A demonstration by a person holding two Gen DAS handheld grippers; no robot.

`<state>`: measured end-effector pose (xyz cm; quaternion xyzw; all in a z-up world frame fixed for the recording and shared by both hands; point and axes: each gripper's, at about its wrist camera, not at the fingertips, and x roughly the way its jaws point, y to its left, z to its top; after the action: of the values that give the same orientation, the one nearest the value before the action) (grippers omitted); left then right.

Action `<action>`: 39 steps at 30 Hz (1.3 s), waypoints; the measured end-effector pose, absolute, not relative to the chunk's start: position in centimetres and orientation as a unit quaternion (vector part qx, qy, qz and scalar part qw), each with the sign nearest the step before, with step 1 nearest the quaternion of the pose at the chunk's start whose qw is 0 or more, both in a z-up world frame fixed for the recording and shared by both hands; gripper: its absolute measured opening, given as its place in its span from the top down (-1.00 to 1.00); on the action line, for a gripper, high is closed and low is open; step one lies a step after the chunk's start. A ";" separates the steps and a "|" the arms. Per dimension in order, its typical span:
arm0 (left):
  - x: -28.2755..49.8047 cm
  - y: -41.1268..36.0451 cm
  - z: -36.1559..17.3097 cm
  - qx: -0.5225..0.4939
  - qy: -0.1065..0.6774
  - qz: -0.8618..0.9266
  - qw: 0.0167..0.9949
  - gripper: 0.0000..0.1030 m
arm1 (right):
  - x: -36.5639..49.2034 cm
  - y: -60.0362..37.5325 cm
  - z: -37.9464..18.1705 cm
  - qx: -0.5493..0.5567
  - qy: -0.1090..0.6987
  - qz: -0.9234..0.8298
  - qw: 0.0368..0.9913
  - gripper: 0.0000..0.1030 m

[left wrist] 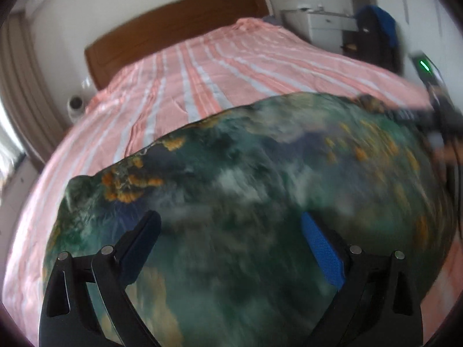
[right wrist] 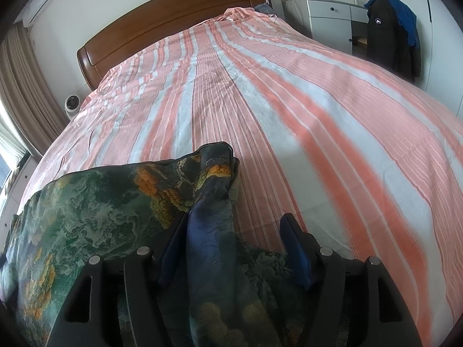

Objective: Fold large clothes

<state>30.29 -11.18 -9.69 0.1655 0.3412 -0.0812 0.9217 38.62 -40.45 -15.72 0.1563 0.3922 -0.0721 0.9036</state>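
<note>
A: Starting at the left of the left wrist view, what is there?

B: Beige pleated curtains (left wrist: 20,86) run down the left edge, with a small white round device (left wrist: 75,104) just beside the bed's corner. The bed wears a pink-and-white striped bedspread (left wrist: 179,86) and has a brown wooden headboard (left wrist: 173,26) across the upper centre.

A: And the garment?

B: A large green silky garment with orange and blue cloud-like print (left wrist: 246,173) is spread across the lower half of the frame, lying on the bedspread. It is blurred toward the right.

A: The left gripper?

B: The left gripper (left wrist: 231,245) hovers over the cloth with its blue-padded fingers (left wrist: 321,248) spread wide, nothing between them.

A: Further right?

B: A white drawer cabinet (left wrist: 327,26) in the upper right, then a dark jacket with a blue cloth draped over it (left wrist: 376,29).

A: Now the right wrist view.

B: The garment (right wrist: 95,214) fills the lower left. A bunched, twisted fold rises at the centre and passes between the fingers of the right gripper (right wrist: 231,248), against the left finger; a gap remains to the right finger. I cannot tell whether it is clamped.
</note>
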 end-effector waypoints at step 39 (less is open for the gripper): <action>24.3 -12.5 -9.6 0.175 0.368 -0.050 0.912 -0.89 | 10.0 -36.1 -12.0 0.171 0.290 -0.080 0.938 -0.93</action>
<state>24.29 -12.50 -9.63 0.1750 0.3680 -0.0498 0.9118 9.98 -36.05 -12.00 0.1710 0.2898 -0.0796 0.9383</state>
